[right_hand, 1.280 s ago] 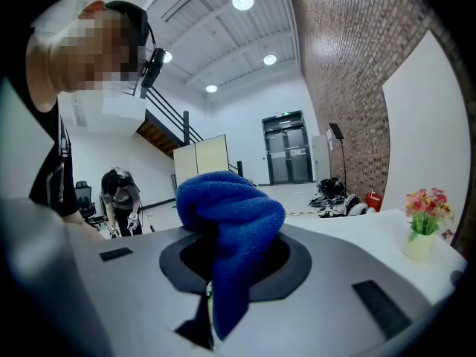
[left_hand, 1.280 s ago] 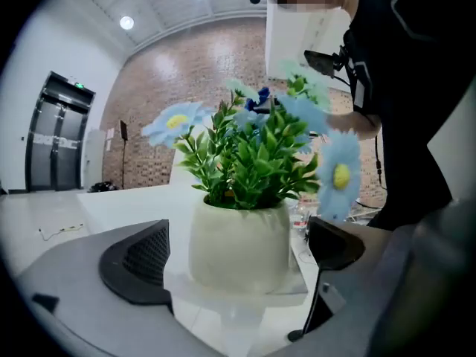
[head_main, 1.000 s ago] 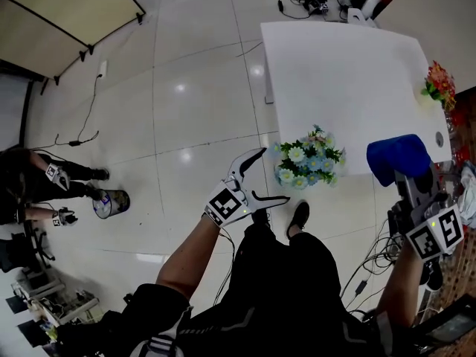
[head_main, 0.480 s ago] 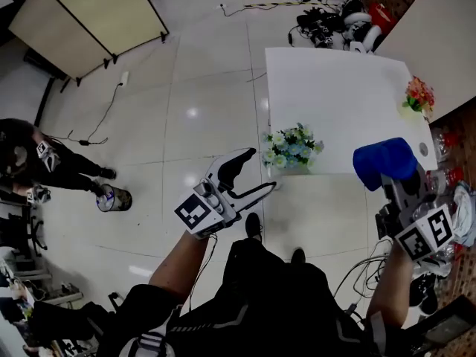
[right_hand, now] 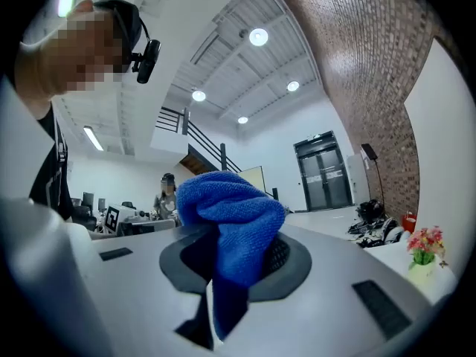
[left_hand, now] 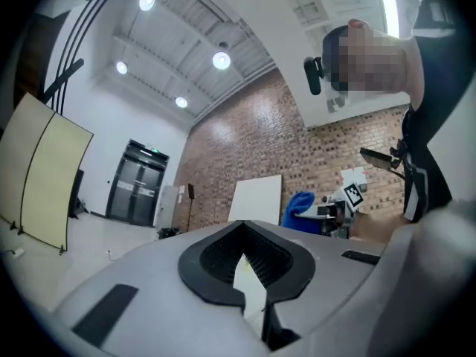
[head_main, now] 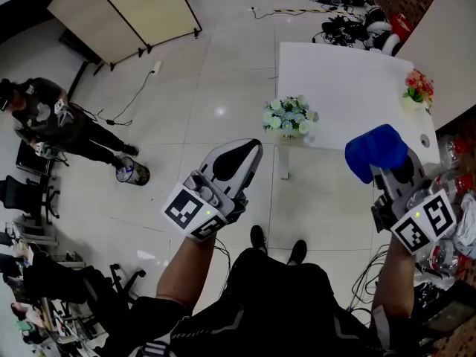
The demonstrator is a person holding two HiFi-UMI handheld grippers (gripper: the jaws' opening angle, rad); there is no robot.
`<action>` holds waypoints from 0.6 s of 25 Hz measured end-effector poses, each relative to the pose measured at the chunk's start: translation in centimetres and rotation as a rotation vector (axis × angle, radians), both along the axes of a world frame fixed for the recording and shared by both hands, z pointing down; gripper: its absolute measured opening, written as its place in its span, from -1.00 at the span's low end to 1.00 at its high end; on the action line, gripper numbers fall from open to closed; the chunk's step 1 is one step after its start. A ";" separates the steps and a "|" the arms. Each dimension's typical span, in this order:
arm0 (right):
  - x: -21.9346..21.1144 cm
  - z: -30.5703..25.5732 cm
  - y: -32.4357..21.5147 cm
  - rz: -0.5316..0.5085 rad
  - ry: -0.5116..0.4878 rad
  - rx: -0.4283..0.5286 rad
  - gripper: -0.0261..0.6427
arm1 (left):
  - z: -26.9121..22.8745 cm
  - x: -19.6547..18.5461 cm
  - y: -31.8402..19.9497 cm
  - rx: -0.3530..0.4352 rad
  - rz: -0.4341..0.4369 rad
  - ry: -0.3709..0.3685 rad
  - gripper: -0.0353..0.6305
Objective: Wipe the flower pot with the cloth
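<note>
Flower pot [head_main: 288, 117], blue/white blooms, is seen at near-left corner of white table [head_main: 349, 73], untouched and well apart from both grippers. Blue cloth [head_main: 378, 149] is pinched betw. jaws of right gripper [head_main: 388, 168] and bunched up over the tips. In right gripper view the pads are seen clamped on it, w/ a tail hanging down betw. them. Right gripper is held off the table's near-right side, not touching it. Left gripper [head_main: 250, 149] is held over tiled floor [head_main: 186, 88], short of the table. Its jaws have just closed and are pressed together w/ nothing betw. them, as seen in left gripper view. A 2nd small pot w/ red/pink flowers [head_main: 419, 88] is noted at table's far-right edge. Beige panel [head_main: 126, 10] stands at top left, cable heap [head_main: 357, 24] beyond the table, and a person [head_main: 52, 117] at left.
</note>
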State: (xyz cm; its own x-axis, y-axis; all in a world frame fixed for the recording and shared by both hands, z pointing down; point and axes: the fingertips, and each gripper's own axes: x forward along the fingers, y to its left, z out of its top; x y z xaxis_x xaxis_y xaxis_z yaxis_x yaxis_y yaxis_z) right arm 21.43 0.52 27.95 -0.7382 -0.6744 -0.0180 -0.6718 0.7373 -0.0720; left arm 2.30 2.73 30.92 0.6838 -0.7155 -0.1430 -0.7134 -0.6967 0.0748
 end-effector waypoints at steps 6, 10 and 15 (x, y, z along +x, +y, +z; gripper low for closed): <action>-1.7 -1.2 6.1 -0.015 -0.017 0.026 -0.71 | -3.0 -1.0 6.8 -0.006 -0.012 -0.042 -0.88; -3.3 -1.6 10.5 0.047 -0.011 0.030 -0.71 | -3.4 -3.2 11.0 -0.035 -0.023 -0.054 -0.88; -6.1 -0.8 16.3 0.094 0.002 -0.001 -0.71 | -3.5 -5.3 15.2 -0.038 -0.012 -0.073 -0.88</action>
